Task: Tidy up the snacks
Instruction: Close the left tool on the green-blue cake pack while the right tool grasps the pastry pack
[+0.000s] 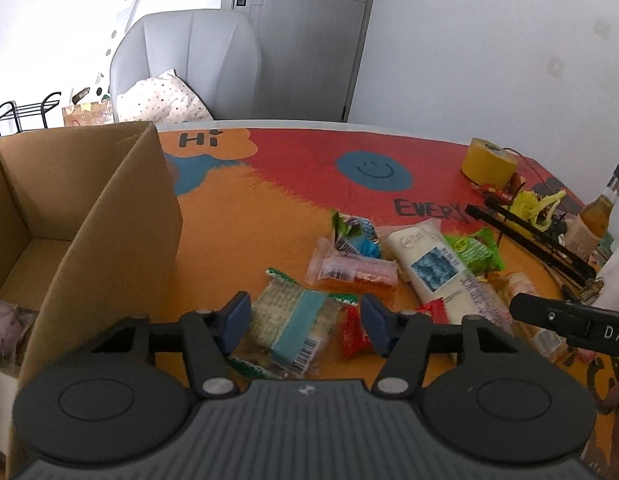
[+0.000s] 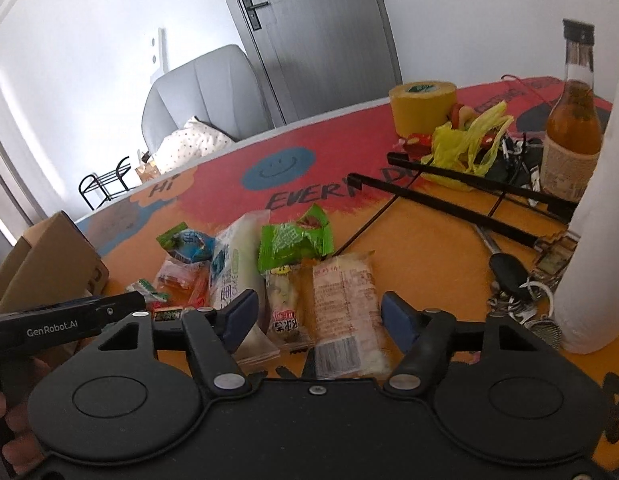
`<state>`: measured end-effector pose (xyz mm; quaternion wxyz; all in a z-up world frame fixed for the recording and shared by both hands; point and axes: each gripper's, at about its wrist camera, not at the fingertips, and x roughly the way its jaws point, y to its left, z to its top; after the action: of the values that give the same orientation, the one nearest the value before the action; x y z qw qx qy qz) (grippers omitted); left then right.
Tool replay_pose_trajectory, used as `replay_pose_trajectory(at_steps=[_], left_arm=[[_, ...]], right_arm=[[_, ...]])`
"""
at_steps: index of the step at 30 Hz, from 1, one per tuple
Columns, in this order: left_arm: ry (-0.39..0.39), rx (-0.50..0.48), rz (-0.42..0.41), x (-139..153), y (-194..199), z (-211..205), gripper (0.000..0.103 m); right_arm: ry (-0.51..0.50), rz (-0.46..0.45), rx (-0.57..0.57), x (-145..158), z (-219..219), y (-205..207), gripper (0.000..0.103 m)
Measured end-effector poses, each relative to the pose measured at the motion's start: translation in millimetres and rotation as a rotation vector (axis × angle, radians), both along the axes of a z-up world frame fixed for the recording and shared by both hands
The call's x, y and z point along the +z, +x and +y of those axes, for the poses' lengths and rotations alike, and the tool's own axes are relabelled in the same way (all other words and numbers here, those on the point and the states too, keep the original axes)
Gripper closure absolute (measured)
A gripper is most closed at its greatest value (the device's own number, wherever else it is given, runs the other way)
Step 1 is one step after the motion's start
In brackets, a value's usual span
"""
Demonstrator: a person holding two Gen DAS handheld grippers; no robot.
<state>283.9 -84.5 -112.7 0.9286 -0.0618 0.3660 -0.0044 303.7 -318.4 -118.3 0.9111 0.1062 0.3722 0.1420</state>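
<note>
Left gripper (image 1: 305,322): down low over the near edge of the table (image 1: 245,216), blue pads either side of a clear-wrapped cracker packet with a teal band (image 1: 287,330). Gaps show between pads and wrapper, so it brackets the packet, nothing pinched yet.

Right gripper (image 2: 315,316): same story near the table's edge, jaws straddling a pale bread-like packet with a printed label (image 2: 345,304), and a small dark-ended snack (image 2: 283,308) sits in the gap too. Pads clear of the wrappers, no squeeze visible.

Snack pile (image 1: 389,256): loose heap in the middle of the near half: a long white pack (image 1: 433,268), green bags, a pinkish pouch. Tumbled together, which is why each gripper takes the outermost piece.

Cardboard box (image 1: 89,208): at the table's left edge, flap up like a wall, something purplish already in its near corner. Likely the destination, close beside the left gripper.

Far right corner: yellow tape roll (image 2: 423,106), amber bottle (image 2: 573,120), black rods, keys, well apart from the snacks.

Next call: both need to close fully before lifting; the right risks grabbing two packets.
</note>
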Motion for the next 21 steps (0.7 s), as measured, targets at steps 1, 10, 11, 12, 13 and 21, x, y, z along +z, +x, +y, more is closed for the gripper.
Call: replay_pose_trajectory(at_steps=[1, 10, 11, 12, 13, 21], left_arm=[[0.006, -0.002, -0.001, -0.4, -0.1, -0.6, 0.043], [-0.01, -0.007, 0.052, -10.0, 1.8, 3.6, 0.051], [-0.007, -0.007, 0.054, -10.3, 0.6, 3.4, 0.052], [-0.007, -0.009, 0.054, -10.6, -0.8, 3.4, 0.054], [-0.007, -0.008, 0.054, -10.9, -1.8, 2.9, 0.054], [-0.002, -0.01, 0.065, -9.9, -11.1, -0.3, 0.056]], right_arm=[[-0.004, 0.003, -0.004, -1.5, 0.4, 0.2, 0.039], [-0.027, 0.014, -0.008, -4.0, 0.7, -4.0, 0.055], [-0.028, 0.015, -0.009, -3.9, 0.1, -4.4, 0.057], [-0.029, 0.016, -0.01, -3.3, -0.4, -5.4, 0.06], [-0.03, 0.017, -0.01, -2.6, -0.9, -6.2, 0.064], [-0.047, 0.032, -0.006, -1.2, -0.7, -15.0, 0.071]])
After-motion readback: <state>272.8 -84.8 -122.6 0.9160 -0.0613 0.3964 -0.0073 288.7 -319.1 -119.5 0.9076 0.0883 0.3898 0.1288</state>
